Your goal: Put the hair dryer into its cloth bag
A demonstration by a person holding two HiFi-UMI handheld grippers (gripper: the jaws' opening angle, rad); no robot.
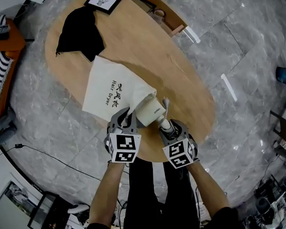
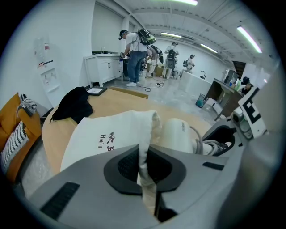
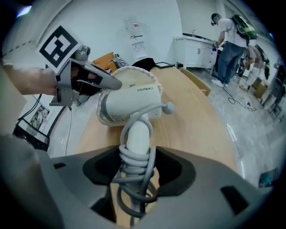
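Light wood all over the oval desk (image 1: 144, 49), with grey marbled floor (image 1: 235, 44) around it. Next in size, the white cloth bag (image 1: 108, 89): lies flat on the desk, dark lettering upward, mouth turned toward the near edge. At the bag's far corner, a crumpled black cloth (image 1: 81, 33), also on the desk. Then the white hair dryer (image 1: 150, 111): sits at the bag's mouth, front of the barrel inside the gathered rim, rear of the barrel and the handle outside, handle pointing back toward the person. Just beside the barrel, the left tool (image 1: 125, 118): pressed together on the rim of the mouth, a fold of white fabric pinched between the pads. Close to its right, the right tool (image 1: 166, 127): spread wide yet clamped on the dryer's handle, pads against the wound cable. Both angled steeply down over the desk's near edge. At the far end, flat on the wood, a black-framed picture (image 1: 103, 1), near the black cloth. Smallest, the grey cord (image 3: 134, 165), coiled tightly round the handle.
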